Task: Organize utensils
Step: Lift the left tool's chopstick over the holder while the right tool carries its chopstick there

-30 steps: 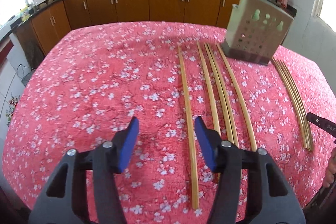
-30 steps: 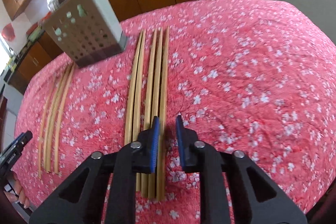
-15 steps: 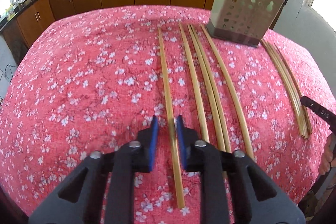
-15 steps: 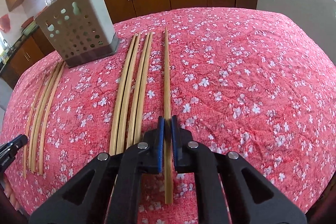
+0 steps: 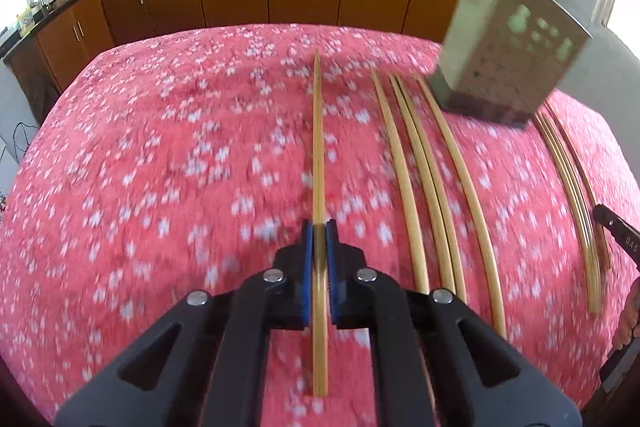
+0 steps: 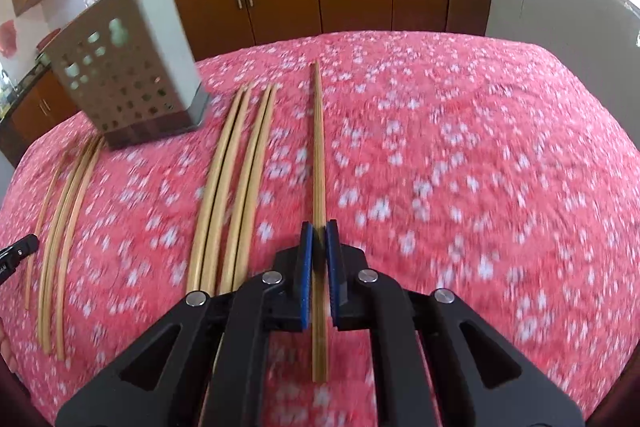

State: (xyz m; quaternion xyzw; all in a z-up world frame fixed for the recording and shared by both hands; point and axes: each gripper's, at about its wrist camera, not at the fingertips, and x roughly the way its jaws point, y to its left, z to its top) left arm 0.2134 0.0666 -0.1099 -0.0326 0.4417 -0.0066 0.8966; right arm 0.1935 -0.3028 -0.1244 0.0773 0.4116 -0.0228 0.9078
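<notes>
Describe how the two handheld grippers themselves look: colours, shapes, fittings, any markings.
Both look alike. The left gripper and right gripper each have matte black, angular plastic arms with triangular cut-outs and round silver rivets at the joints. Their fingers carry flat blue pads with ribbed inner faces. No cables or sleeves show; white lettering on a black edge part is unreadable.

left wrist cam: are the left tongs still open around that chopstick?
No. The left tongs have shut on the chopstick, blue pads pressed against both its sides, above the floral cloth.
</notes>
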